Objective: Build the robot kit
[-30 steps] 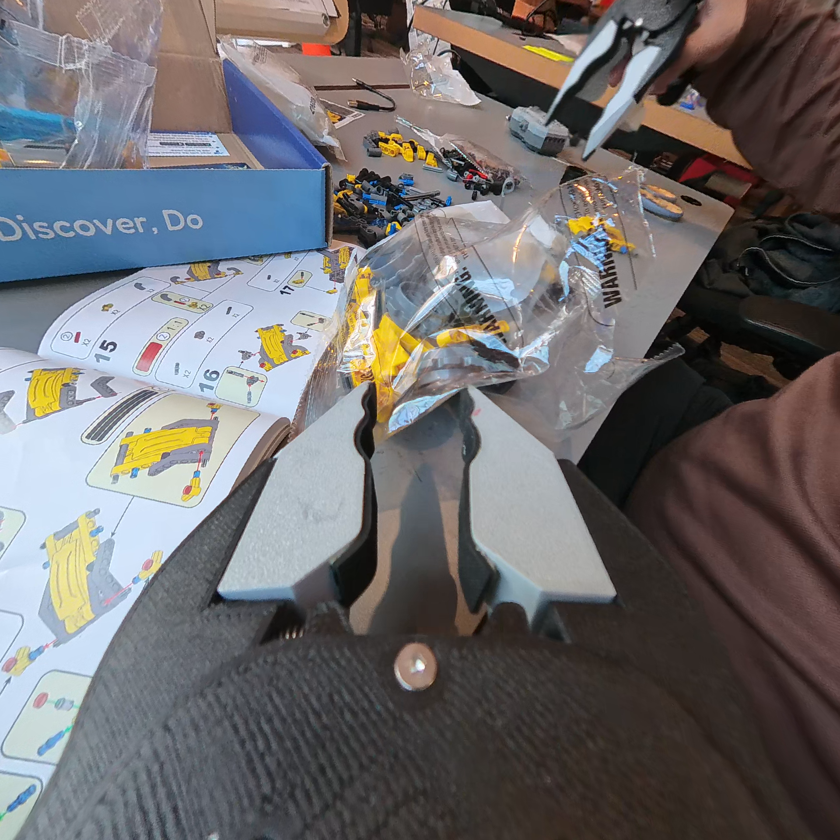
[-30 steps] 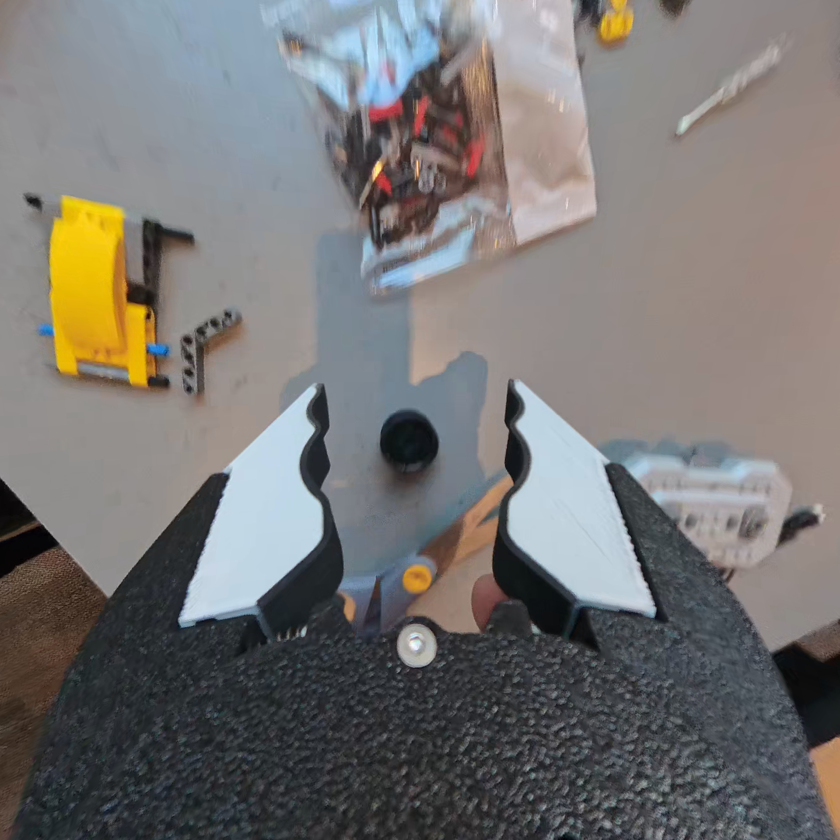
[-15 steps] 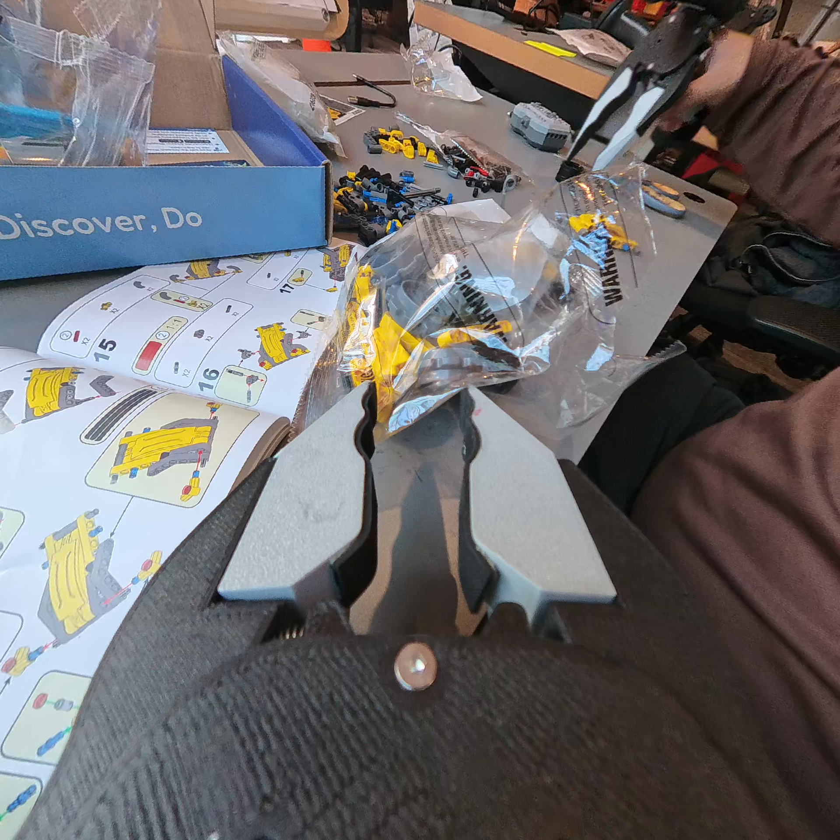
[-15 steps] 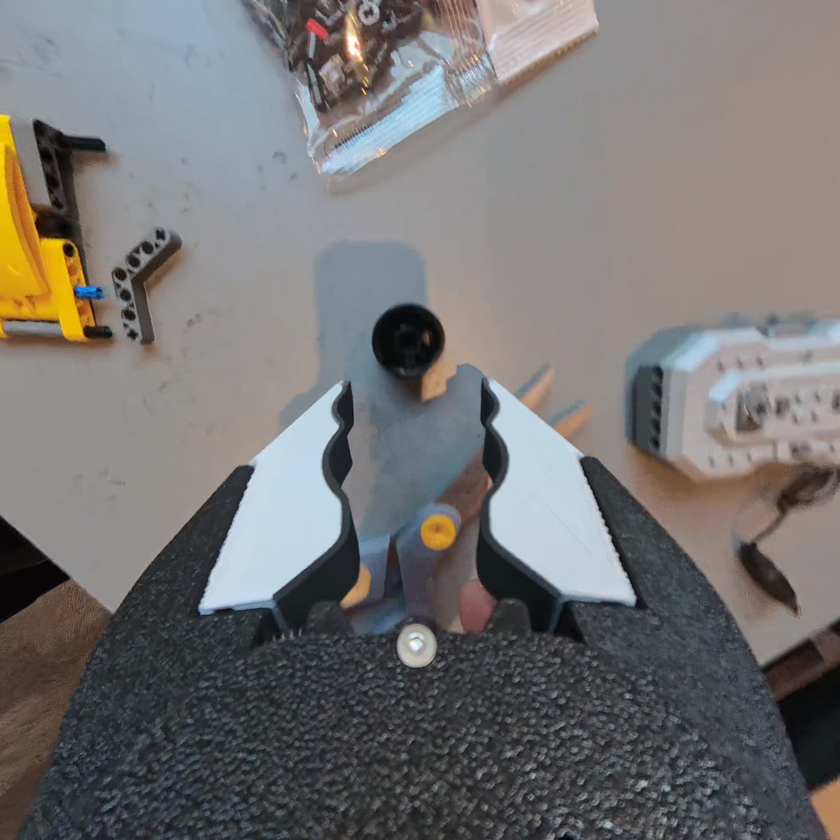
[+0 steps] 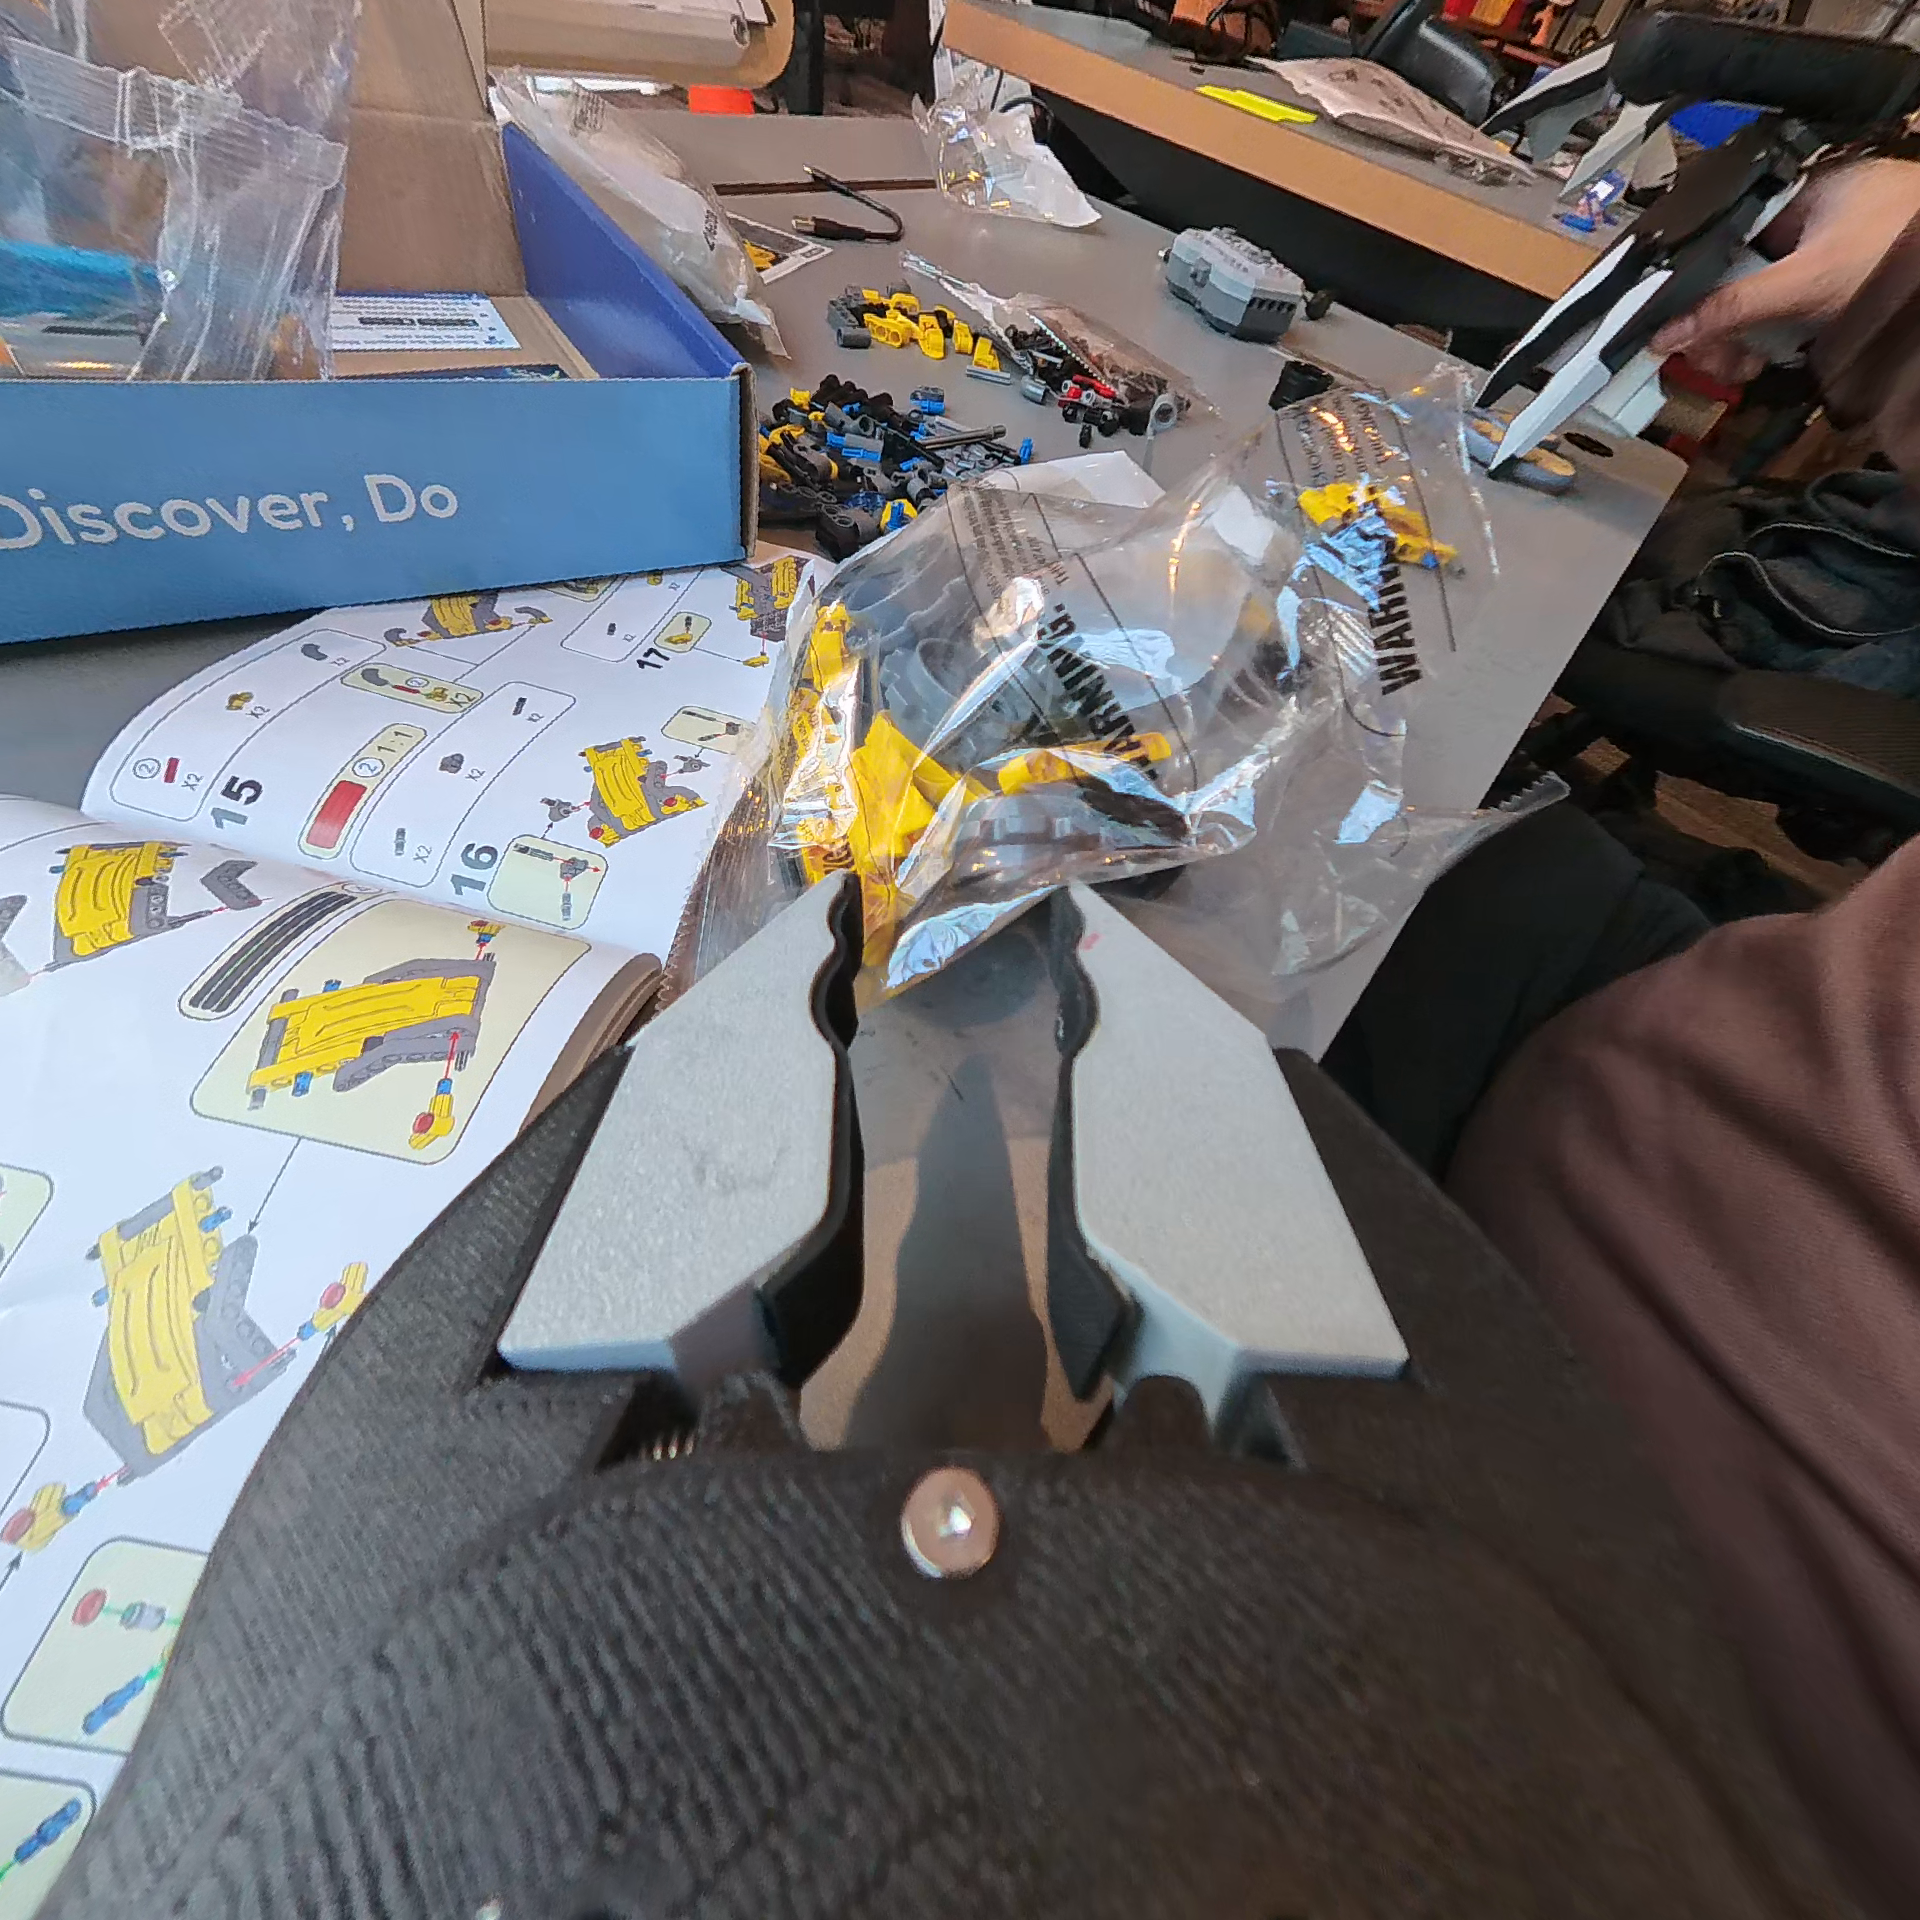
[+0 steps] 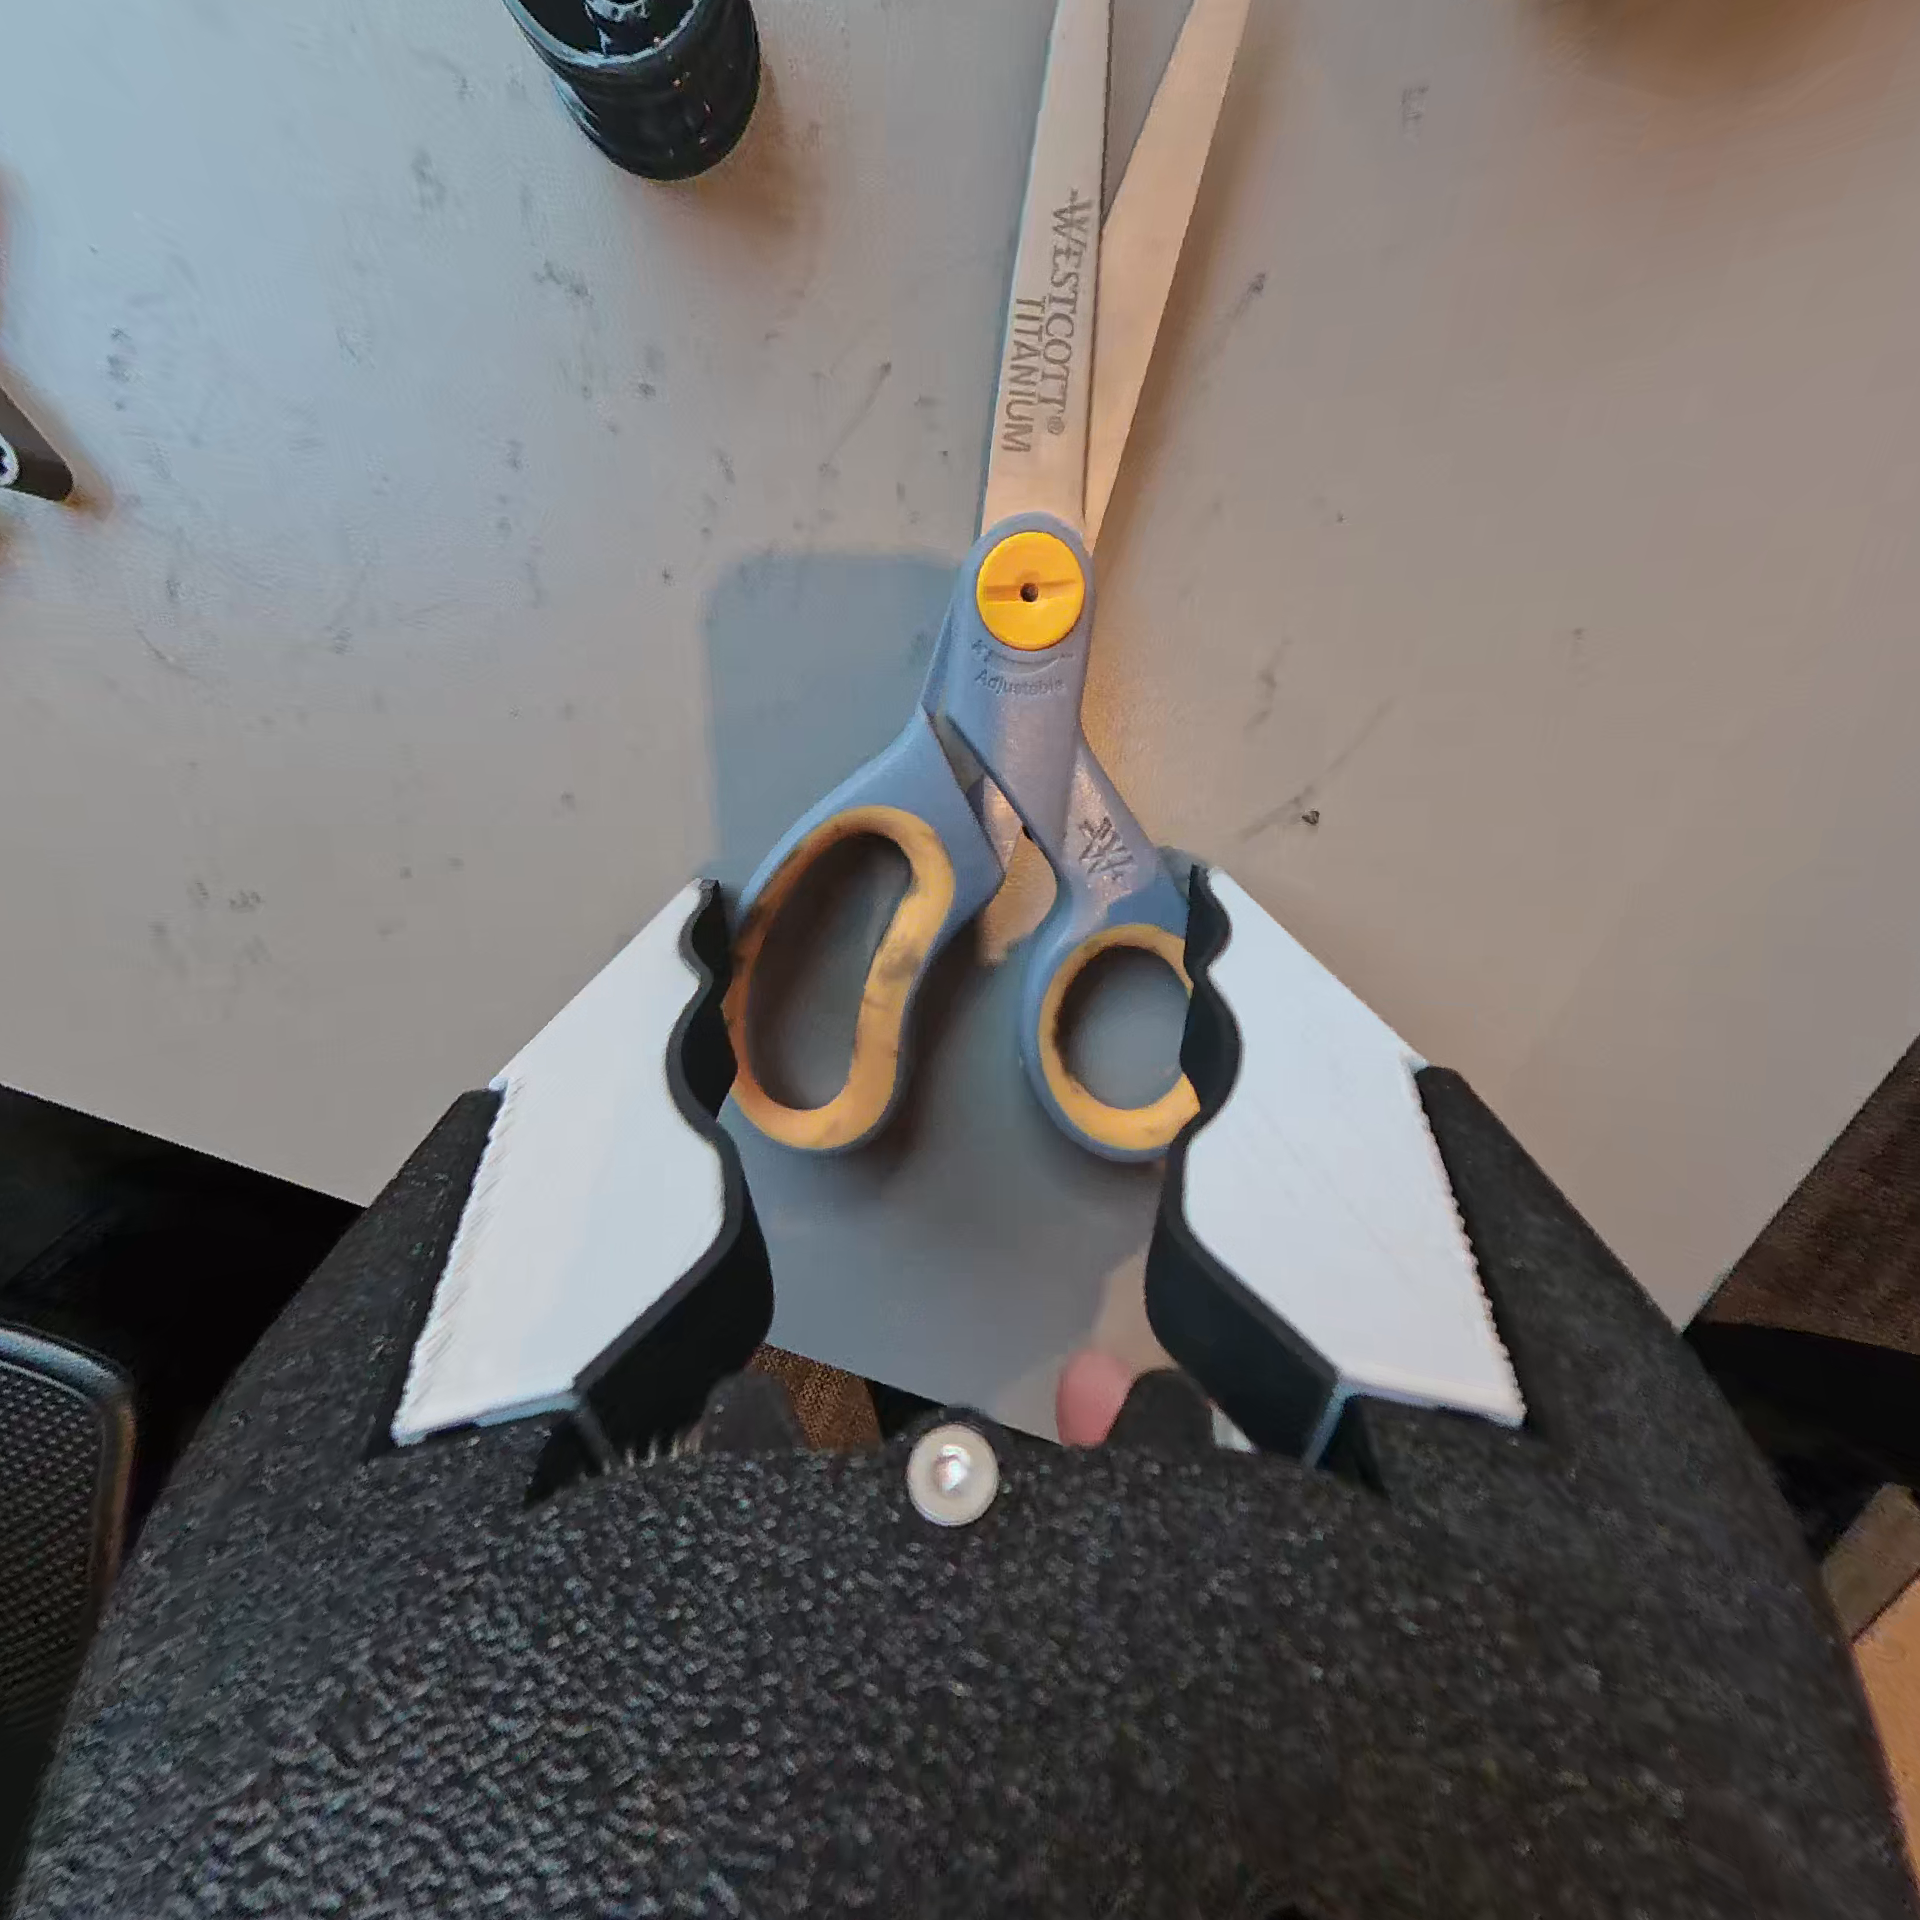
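Observation:
My left gripper (image 5: 956, 925) is shut on the near corner of a clear plastic bag (image 5: 1091, 707) of yellow and grey building parts, at the table's near edge beside an open instruction booklet (image 5: 312, 831). My right gripper (image 6: 954, 894) is open wide over grey scissors (image 6: 1023, 665) with yellow-lined handles that lie flat on the table (image 6: 312, 520). Its fingers (image 6: 623, 1091) stand on either side of the two handle loops, close against their outer edges. The right gripper also shows in the left wrist view (image 5: 1538, 384), tips down at the table's far right corner.
A blue cardboard box (image 5: 364, 499) stands behind the booklet. Loose black, blue and yellow parts (image 5: 883, 436), a bag of small black and red parts (image 5: 1081, 353) and a grey block (image 5: 1231, 281) lie farther back. A black round part (image 6: 644, 83) sits left of the scissor blades. Some 60 cm of space lies between my two pairs of fingers.
My right gripper drew back from the black round part to the table's edge, narrowed, then opened wide around the scissor handles. My left gripper and the bag have not moved.

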The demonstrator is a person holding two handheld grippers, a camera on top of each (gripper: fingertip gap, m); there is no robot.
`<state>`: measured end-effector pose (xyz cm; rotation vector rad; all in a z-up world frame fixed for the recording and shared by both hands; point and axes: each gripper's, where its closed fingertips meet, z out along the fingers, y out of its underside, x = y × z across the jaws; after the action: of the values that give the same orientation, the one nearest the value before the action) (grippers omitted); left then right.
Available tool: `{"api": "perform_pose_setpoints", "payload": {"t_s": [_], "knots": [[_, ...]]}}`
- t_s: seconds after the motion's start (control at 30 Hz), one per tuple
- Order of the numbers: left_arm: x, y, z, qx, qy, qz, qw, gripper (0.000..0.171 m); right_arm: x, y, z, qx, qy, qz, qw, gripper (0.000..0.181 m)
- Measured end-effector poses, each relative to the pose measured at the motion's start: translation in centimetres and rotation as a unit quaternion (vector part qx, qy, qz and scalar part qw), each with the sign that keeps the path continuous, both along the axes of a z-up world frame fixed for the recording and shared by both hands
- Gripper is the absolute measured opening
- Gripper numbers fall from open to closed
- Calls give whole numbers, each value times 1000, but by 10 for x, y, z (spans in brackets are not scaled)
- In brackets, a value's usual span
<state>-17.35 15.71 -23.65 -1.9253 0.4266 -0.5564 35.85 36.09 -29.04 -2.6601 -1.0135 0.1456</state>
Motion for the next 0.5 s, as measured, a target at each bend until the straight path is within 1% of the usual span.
{"api": "perform_pose_setpoints", "payload": {"t_s": [0.13,0.2,0.23,0.27,0.3,0.37,0.43,0.5], "knots": [[0,0,0,1,2,0,1000,33,-3,0,3,10,16,8,1000,85],[0,0,0,1,2,0,1000,33,-3,2,16,18,48,-11,999,84],[0,0,0,1,3,0,1000,33,-3,1,25,27,62,-11,998,76],[0,0,0,2,3,1,1000,33,-1,-2,34,34,70,-6,997,56],[0,0,0,3,4,1,1000,33,3,-5,40,41,68,-5,997,48],[0,0,0,3,4,0,1000,33,10,-11,40,33,50,-13,998,51],[0,0,0,1,2,-1,1000,33,11,-18,28,8,36,-14,999,63],[0,0,0,1,2,-1,1000,33,19,-17,11,0,-11,-17,1000,60]]}}
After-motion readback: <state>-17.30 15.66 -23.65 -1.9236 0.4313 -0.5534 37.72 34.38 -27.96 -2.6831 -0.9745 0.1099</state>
